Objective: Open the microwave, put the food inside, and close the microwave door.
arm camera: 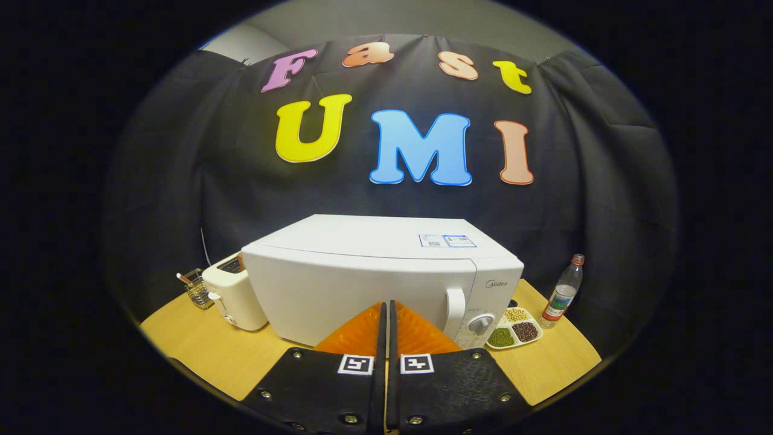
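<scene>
Holding beans: divided dish; jaws closed.

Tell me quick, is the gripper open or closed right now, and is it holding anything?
Gripper: closed, fingers pressed together with nothing between them, pointing at the shut door of the microwave just ahead.

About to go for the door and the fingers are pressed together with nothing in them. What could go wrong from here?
1. The gripper is shut and empty; it probably must open before it can hook the white microwave's vertical door handle.
2. The divided white dish of beans and grains and the clear plastic bottle with a red cap stand close beside the handle side; a wide approach could knock them.
</scene>
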A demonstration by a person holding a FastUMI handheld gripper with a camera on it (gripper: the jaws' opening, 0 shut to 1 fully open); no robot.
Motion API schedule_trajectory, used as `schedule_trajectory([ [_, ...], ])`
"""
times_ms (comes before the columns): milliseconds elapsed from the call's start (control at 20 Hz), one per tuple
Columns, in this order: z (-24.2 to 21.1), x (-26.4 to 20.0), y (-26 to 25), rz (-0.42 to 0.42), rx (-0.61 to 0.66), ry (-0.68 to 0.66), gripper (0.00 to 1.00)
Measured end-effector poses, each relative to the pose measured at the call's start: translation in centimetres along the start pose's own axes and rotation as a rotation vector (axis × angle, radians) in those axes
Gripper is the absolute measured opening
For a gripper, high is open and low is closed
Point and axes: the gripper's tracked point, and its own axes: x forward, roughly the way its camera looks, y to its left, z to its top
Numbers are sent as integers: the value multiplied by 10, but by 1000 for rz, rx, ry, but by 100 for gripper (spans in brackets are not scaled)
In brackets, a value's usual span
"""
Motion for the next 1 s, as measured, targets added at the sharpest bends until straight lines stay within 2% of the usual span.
schedule_trajectory([
  [500,19,-132,-13,-3,29,-89,2],
  [600,16,-149,-14,-3,33,-104,7],
  [650,15,-155,-12,4,27,-112,13],
  [850,6,-174,-16,-11,-4,-127,99],
  [1000,6,-174,-14,0,34,-129,97],
])
